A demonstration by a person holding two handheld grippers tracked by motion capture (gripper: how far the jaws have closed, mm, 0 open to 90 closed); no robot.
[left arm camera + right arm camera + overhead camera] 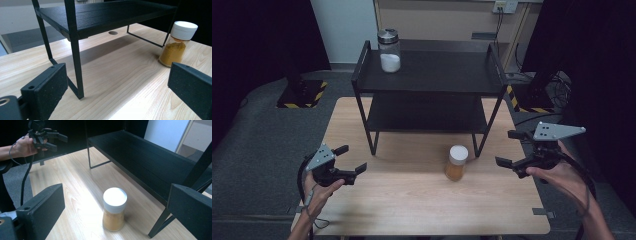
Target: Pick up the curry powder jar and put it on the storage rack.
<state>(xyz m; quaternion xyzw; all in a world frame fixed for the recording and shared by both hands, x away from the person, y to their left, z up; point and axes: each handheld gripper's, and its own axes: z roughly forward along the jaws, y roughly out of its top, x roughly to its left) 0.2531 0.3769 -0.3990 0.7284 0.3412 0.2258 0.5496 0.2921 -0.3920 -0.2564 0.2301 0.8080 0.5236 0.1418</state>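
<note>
A small jar of orange-yellow powder with a white lid point(457, 162) point(178, 45) point(114, 209) stands upright on the wooden table point(412, 200), just in front of the black two-tier shelf point(432, 75). A glass jar of white powder with a metal lid point(389, 50) stands on the shelf's top left. My left gripper point(350, 159) is open near the table's left edge, well left of the orange jar. My right gripper point(510, 148) is open at the table's right edge, to the right of the jar, which sits ahead between its jaws in the right gripper view.
The shelf's legs point(76, 57) stand on the table, with a lower tier point(150, 162) just above the tabletop. Beyond the table lie grey floor, a stand base with yellow-black tape point(302, 94) and cables point(557, 82) at the right.
</note>
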